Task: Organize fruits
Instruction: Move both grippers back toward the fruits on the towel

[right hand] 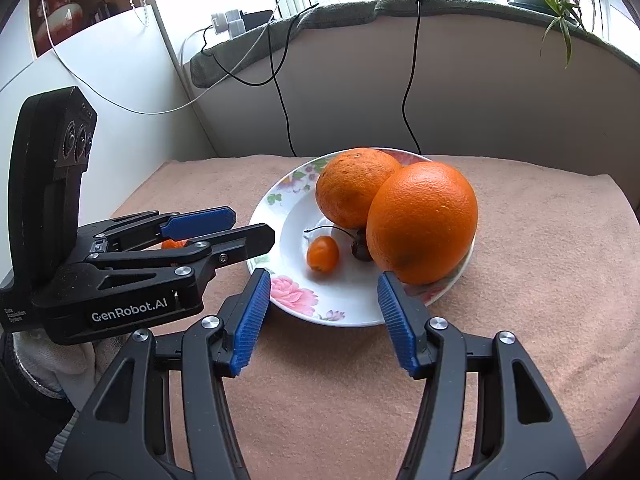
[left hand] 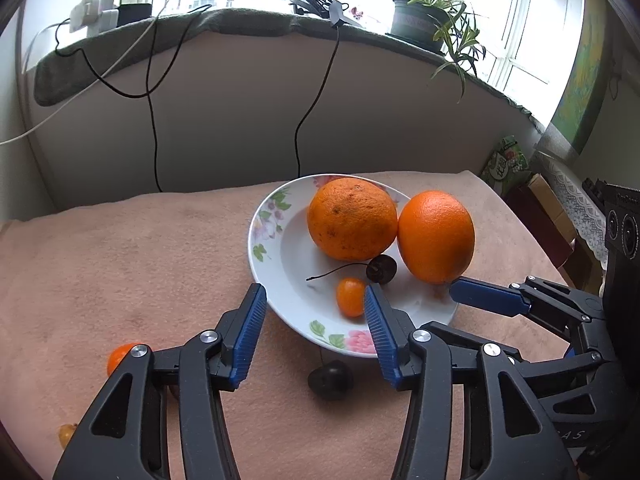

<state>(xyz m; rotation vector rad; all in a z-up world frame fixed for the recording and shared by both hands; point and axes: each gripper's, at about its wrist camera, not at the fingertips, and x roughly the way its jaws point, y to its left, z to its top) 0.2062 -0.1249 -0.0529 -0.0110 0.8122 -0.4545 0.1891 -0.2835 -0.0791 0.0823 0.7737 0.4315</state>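
A white flowered plate (left hand: 280,256) (right hand: 296,296) on a pink cloth holds two large oranges (left hand: 352,220) (left hand: 436,236) (right hand: 422,222), a small kumquat (left hand: 351,297) (right hand: 322,254) and a dark cherry (left hand: 382,269) (right hand: 360,248). My left gripper (left hand: 316,304) is open and empty at the plate's near rim. A second dark cherry (left hand: 330,380) lies on the cloth just below it. Another kumquat (left hand: 118,356) lies at the lower left. My right gripper (right hand: 322,294) is open and empty, hovering over the plate's near rim.
A small yellowish fruit (left hand: 66,434) lies at the cloth's lower left edge. A wall with hanging cables (left hand: 154,120) stands behind the table. A potted plant (left hand: 424,20) is on the sill. Boxes and a packet (left hand: 506,164) stand at the right.
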